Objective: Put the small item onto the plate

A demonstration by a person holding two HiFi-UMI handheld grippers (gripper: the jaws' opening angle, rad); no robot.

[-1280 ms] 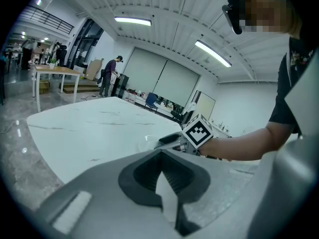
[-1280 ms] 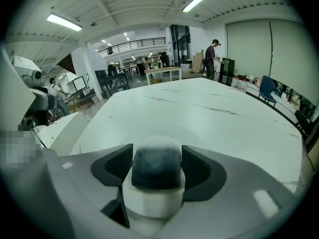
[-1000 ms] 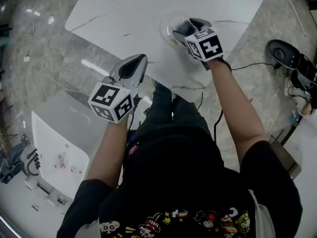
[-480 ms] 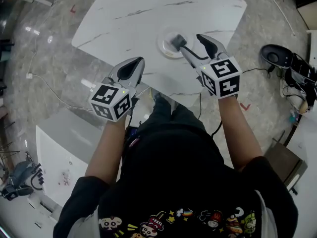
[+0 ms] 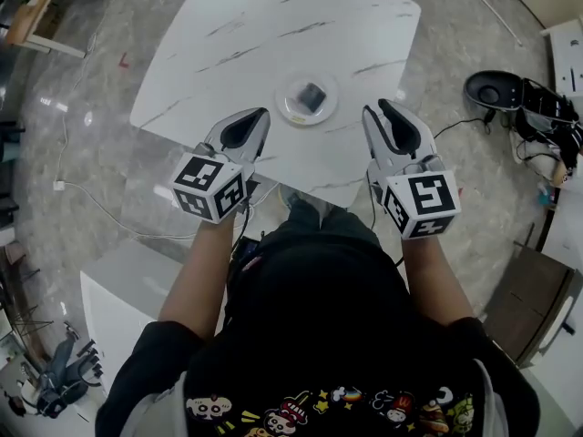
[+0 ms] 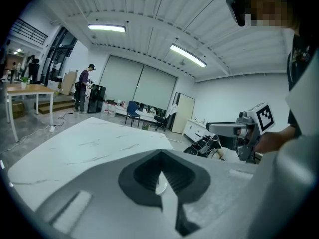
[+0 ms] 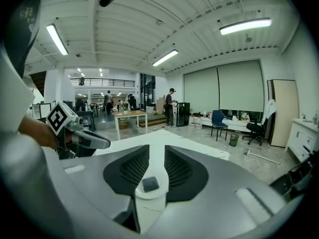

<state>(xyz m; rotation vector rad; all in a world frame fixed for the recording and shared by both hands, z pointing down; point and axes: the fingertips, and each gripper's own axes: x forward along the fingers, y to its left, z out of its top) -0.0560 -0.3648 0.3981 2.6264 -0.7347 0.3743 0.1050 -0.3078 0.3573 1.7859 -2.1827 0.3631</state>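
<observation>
The left tongs (image 5: 256, 120) are pressed together at the tips and pinch nothing. In the left gripper view (image 6: 160, 156) the dark pads meet in a point, and only a thin wedge of white shows below it. The right tongs (image 5: 381, 110) are spread a little and are empty. The right gripper view (image 7: 157, 156) shows a straight gap between their ribbed pads.

Both tongs hover at the near edge of the white marbled counter (image 5: 273, 35), side by side and apart, pointing away from the person. Each carries its marker cube at the rear, the left cube (image 5: 211, 186) and the right cube (image 5: 421, 204).

The plate (image 5: 285, 109) sits on the counter just ahead of the tips and between the two tongs. That puts it ahead and to the right of the left pair, and ahead and to the left of the right pair. Neither pair touches it. The item (image 5: 312, 96), small, dark and squarish, lies on the plate near its middle. Through the gap of the right tongs the plate (image 7: 140, 194) appears low in the opening with the item (image 7: 150, 184) on it.

Each gripper view catches the other pair off to the side: the right tongs (image 6: 227, 129) and the left tongs (image 7: 94, 141).
</observation>
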